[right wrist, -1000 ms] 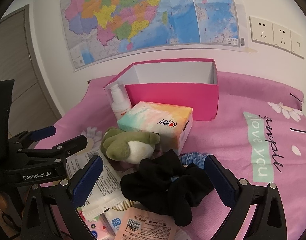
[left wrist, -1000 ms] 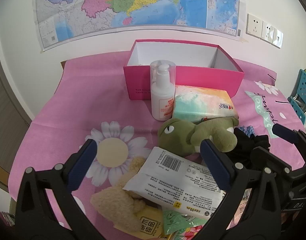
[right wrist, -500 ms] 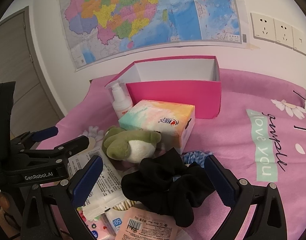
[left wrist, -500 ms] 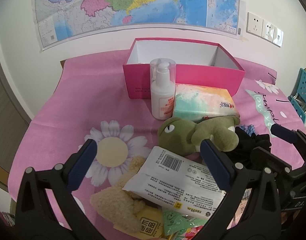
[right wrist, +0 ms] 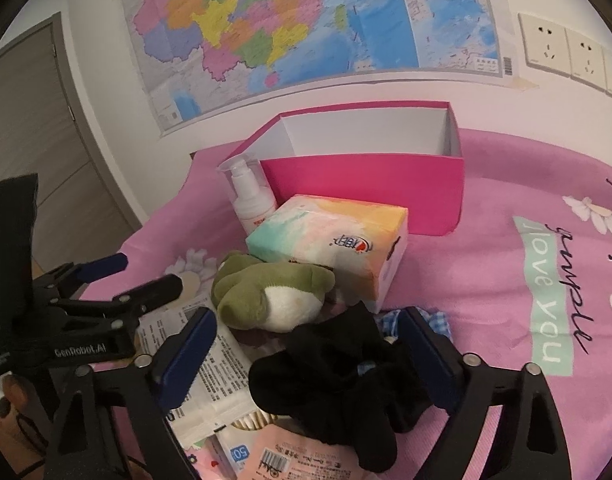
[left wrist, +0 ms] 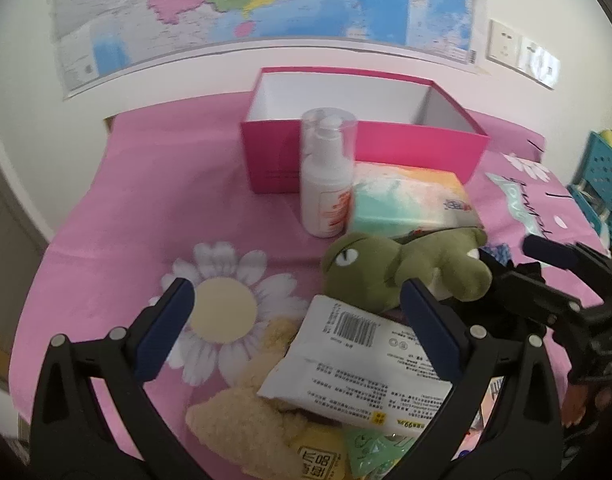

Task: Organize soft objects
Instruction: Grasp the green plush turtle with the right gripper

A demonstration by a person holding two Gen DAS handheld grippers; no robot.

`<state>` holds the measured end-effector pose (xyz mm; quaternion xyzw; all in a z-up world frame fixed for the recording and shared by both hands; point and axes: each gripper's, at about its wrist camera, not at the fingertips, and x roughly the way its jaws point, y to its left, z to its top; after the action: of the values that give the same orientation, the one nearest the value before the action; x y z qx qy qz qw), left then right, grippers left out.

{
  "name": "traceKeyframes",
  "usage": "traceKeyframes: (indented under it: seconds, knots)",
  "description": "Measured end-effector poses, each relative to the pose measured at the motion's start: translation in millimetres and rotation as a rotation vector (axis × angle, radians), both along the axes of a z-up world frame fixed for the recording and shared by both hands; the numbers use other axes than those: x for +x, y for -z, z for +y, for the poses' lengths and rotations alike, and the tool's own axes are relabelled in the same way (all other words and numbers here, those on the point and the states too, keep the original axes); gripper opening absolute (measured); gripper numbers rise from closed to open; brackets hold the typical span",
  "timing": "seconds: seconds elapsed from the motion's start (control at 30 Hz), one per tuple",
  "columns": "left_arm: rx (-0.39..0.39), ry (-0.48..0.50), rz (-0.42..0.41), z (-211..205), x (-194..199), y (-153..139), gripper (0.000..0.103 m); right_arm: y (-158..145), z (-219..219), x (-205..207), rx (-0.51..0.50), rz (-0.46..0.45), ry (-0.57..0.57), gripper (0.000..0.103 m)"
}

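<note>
Since the earlier frame the right gripper (right wrist: pixel 306 344) has just been closing a little, jaws astride the black scrunchie (right wrist: pixel 334 376) at lower centre but not yet pressing it; the scene otherwise sits as before. The left gripper (left wrist: pixel 294 312) stands spread and empty over the white pack (left wrist: pixel 358 356), frog (left wrist: pixel 390 276) and beige plush (left wrist: pixel 242 424) at lower centre. The pink box (right wrist: pixel 366 172) at upper centre shows nothing inside; judged, sorting is barely begun, every soft item left.
</note>
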<state>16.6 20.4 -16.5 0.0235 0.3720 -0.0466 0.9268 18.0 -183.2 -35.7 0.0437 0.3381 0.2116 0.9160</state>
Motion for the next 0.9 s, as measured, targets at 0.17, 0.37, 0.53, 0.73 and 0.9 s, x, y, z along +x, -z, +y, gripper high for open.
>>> traceKeyframes:
  seconds: [0.17,0.37,0.53,0.73,0.9]
  knots:
    - [-0.016,0.049,0.005,6,17,-4,0.098,0,5,11,0.034,0.025,-0.043,0.082]
    - [-0.070,0.154,0.087,8,43,5,0.085,6,9,26,0.067,0.074,-0.060,0.079]
    - [-0.116,0.287,0.159,0,57,14,0.084,11,12,33,0.087,0.104,-0.084,0.075]
    - [-0.131,0.370,0.207,-2,64,15,0.083,19,7,37,0.121,0.145,-0.110,0.062]
    - [-0.133,0.453,0.236,-4,66,15,0.083,23,1,33,0.135,0.148,-0.124,0.059]
